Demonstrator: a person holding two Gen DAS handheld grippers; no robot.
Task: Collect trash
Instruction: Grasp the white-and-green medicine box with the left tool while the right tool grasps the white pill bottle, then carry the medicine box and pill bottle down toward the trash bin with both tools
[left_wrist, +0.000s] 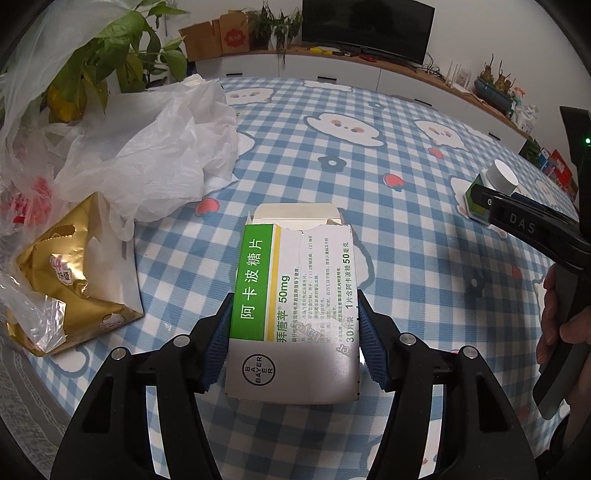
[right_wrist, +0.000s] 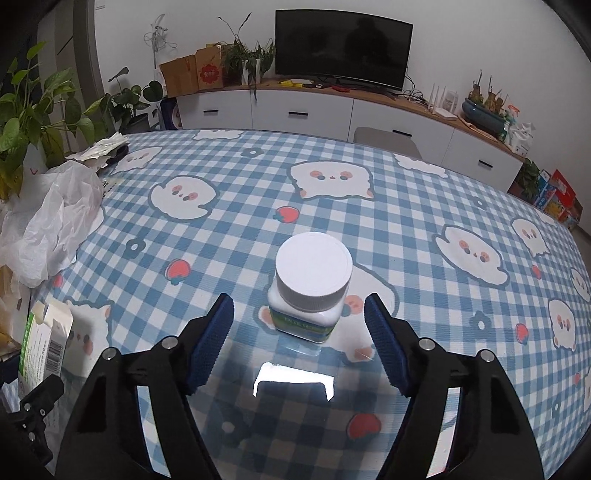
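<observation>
My left gripper (left_wrist: 293, 343) is shut on a torn green and white medicine box (left_wrist: 295, 295), both blue pads pressing its sides above the checked tablecloth. The same box shows at the left edge of the right wrist view (right_wrist: 44, 343). My right gripper (right_wrist: 299, 332) is open, its fingers on either side of a white-capped pill bottle (right_wrist: 312, 288) that stands upright on the table; the pads do not touch it. In the left wrist view the bottle (left_wrist: 498, 181) and the right gripper (left_wrist: 480, 199) sit at the far right.
A white plastic bag (left_wrist: 147, 155) lies crumpled at the left, with a gold foil snack packet (left_wrist: 74, 269) and clear wrapping beside it. Potted plants (right_wrist: 33, 118) stand at the table's left edge. A white cabinet with a TV (right_wrist: 343, 51) runs behind the table.
</observation>
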